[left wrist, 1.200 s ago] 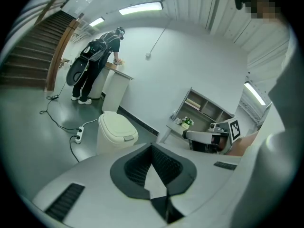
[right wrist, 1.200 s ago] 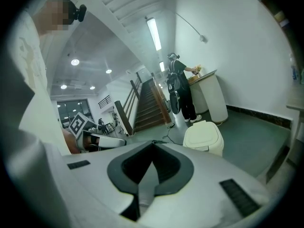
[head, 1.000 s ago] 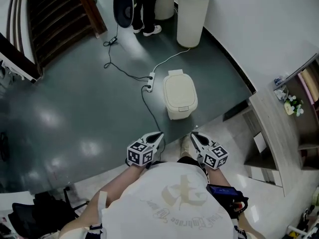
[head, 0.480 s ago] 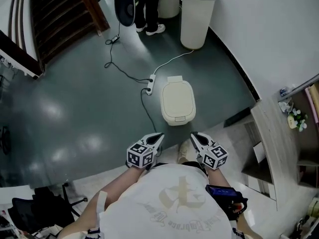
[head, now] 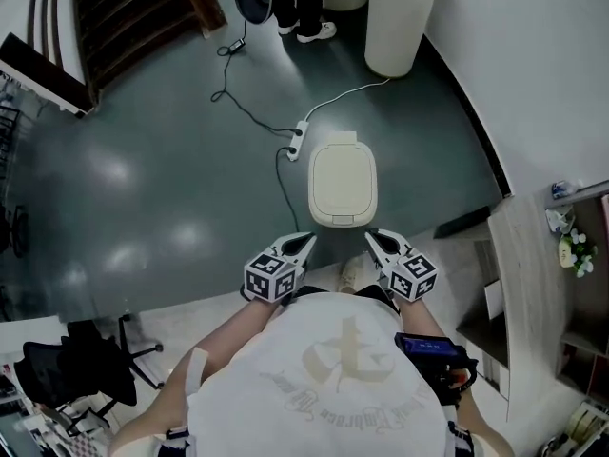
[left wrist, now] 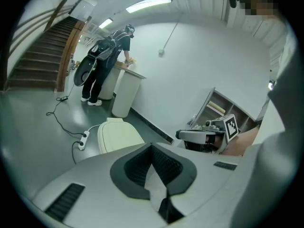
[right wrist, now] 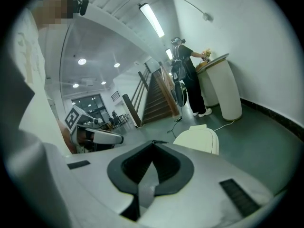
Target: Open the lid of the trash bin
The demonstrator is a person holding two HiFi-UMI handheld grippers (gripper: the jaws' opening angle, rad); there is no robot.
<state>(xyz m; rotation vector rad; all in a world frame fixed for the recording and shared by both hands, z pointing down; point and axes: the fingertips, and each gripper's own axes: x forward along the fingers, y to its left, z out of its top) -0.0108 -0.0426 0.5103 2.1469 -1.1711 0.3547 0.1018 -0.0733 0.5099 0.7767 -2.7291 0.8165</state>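
The trash bin (head: 343, 181) is a low cream bin on the dark floor, with its lid down. It stands just ahead of both grippers in the head view. My left gripper (head: 306, 240) points at its near left corner and my right gripper (head: 371, 236) at its near right corner; both are short of it and touch nothing. Each gripper is shut and holds nothing. The left gripper view has the bin (left wrist: 118, 136) beyond the closed left gripper (left wrist: 152, 148). In the right gripper view the bin (right wrist: 199, 139) lies past the closed right gripper (right wrist: 153, 144).
A power strip (head: 297, 141) with its cable lies on the floor left of the bin. A tall white bin (head: 400, 17) and a standing person (head: 304, 8) are farther off. Stairs (head: 114, 17) rise at the far left, shelves (head: 571, 255) stand at the right, and a chair (head: 67, 369) is behind to the left.
The bin has come nearer and now sits centred between the two grippers. Both grippers stay shut in front of the body.
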